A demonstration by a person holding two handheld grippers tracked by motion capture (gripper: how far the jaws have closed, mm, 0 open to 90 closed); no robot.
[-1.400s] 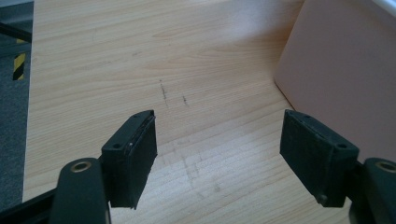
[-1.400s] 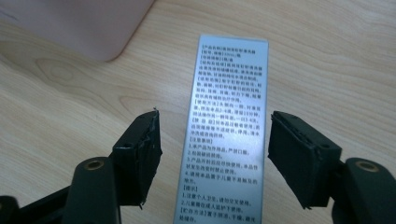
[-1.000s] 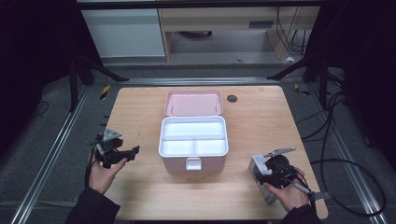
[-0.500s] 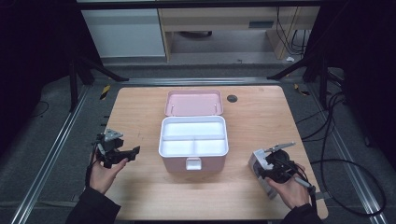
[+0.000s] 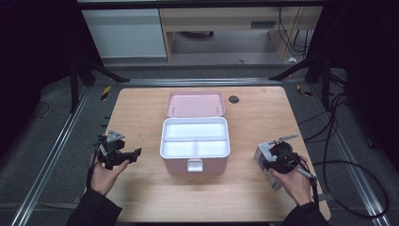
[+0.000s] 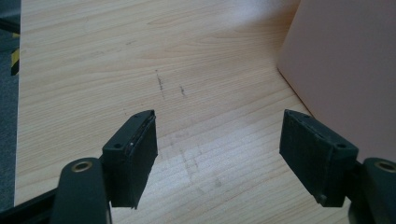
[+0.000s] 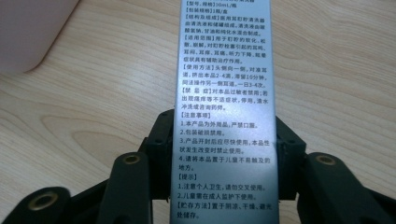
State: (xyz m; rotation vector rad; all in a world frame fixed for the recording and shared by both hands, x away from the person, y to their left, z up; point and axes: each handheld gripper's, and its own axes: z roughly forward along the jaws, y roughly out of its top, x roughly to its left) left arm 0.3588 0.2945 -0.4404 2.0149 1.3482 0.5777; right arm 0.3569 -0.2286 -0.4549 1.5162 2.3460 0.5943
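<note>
Right gripper is clamped on a silver carton beside the pink box. Left gripper sits spread wide over bare table, nothing in it.

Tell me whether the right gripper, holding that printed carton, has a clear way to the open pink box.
Probably yes: the right gripper grips the carton, only bare table separates it from the box, and the lid is open.

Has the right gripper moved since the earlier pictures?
Yes. In the high view the right gripper, shut on a grey carton, has slid left, toward the pink box.
</note>
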